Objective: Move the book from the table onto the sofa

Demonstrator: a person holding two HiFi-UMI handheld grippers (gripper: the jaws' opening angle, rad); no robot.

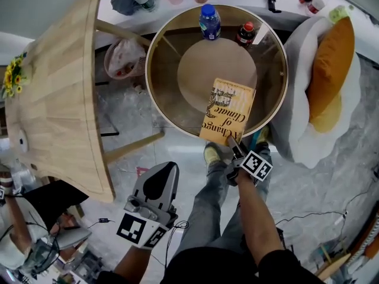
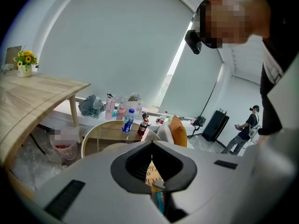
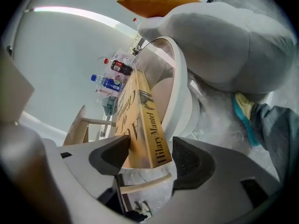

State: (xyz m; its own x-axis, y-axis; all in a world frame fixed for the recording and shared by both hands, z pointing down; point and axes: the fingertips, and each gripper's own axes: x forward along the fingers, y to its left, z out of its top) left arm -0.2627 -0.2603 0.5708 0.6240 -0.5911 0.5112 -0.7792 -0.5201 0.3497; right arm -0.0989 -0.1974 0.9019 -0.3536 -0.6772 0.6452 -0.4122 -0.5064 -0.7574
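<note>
Yellow book (image 1: 228, 112) flat on the round table (image 1: 148, 70), near corner jutting past the rim; sofa (image 1: 296, 99) just beside. Right tongs (image 3: 149, 158) open astride that corner, pads not clamping; left tongs (image 2: 151, 148) closed on nothing, apart from the table.

A round glass table (image 1: 148, 70) bears three things. The yellow book (image 1: 228, 111) lies over its near rim. Across the table from the book stand a blue bottle (image 1: 209, 22) and a red-capped dark bottle (image 1: 246, 34).

In the left gripper view the left hand-held gripper (image 2: 152, 146) hides nearly all of the book (image 2: 151, 174), leaving a yellow sliver between its jaws, and the labels of the bottles (image 2: 127, 121) on the surface (image 2: 84, 141) are too small to read.
</note>
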